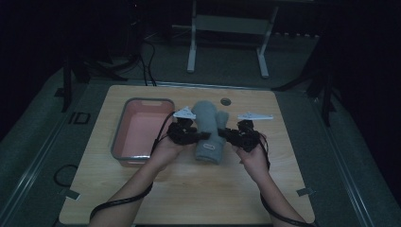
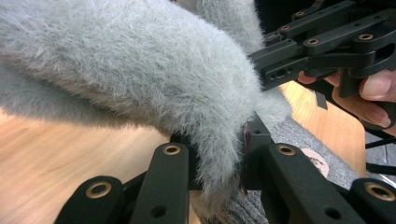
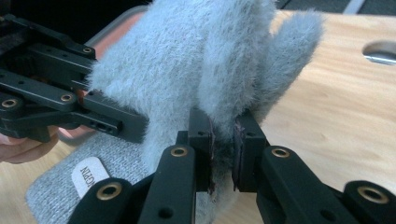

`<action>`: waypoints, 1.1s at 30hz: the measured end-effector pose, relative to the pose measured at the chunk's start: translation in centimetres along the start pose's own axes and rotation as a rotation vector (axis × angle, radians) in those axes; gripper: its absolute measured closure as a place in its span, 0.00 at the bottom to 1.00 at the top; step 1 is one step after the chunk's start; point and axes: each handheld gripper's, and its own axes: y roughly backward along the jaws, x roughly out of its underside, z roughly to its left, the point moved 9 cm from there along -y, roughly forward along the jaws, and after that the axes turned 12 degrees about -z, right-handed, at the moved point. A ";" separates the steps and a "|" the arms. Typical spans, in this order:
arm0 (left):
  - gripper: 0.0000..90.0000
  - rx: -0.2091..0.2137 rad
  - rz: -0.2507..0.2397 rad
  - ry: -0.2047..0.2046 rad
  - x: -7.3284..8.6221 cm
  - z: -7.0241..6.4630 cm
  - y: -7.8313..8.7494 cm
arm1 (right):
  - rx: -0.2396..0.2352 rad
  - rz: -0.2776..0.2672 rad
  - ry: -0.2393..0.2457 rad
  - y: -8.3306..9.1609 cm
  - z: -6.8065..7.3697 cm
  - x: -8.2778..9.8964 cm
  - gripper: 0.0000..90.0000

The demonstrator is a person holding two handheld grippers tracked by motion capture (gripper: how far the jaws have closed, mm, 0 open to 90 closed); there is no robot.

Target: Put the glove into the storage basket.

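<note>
A grey fuzzy mitten [image 1: 207, 130] sits at the centre of the high view, held between the two grippers above the wooden table [image 1: 189, 189]. Its rounded tip points toward the top of the frame, its thumb sticks out on the right, and its knit cuff with a small white label hangs toward the bottom.

The left gripper [image 1: 193, 135] comes in from the left of centre and pinches the mitten's left edge. In the left gripper view the two black jaws at the bottom of the frame are pressed together on a fold of grey fur [image 2: 215, 158], with the mitten [image 2: 130, 70] spreading across the upper left.

The right gripper [image 1: 228, 134] comes in from the right of centre and pinches the edge just below the thumb. In the right gripper view its jaws close on a tuft of fur [image 3: 222, 158] at lower centre (the label [image 3: 88, 175] shows at lower left).

A pink tray [image 1: 124, 144] with a grey rim lies on the table left of the mitten, just beside the left hand [image 1: 165, 149].
</note>
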 end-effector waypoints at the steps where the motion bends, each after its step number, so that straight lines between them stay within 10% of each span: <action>1: 0.86 -0.002 -0.003 -0.005 -0.2 0.3 0.4 | -0.004 0.000 0.005 -0.3 0.3 -0.3 0.89; 13: 0.86 -0.069 -0.039 -0.012 -1.5 4.0 5.9 | -0.072 -0.013 0.048 -4.4 4.8 -3.7 0.90; 33: 0.86 -0.203 0.012 0.036 1.7 10.7 14.5 | -0.171 0.057 0.063 -13.7 12.7 -3.0 0.90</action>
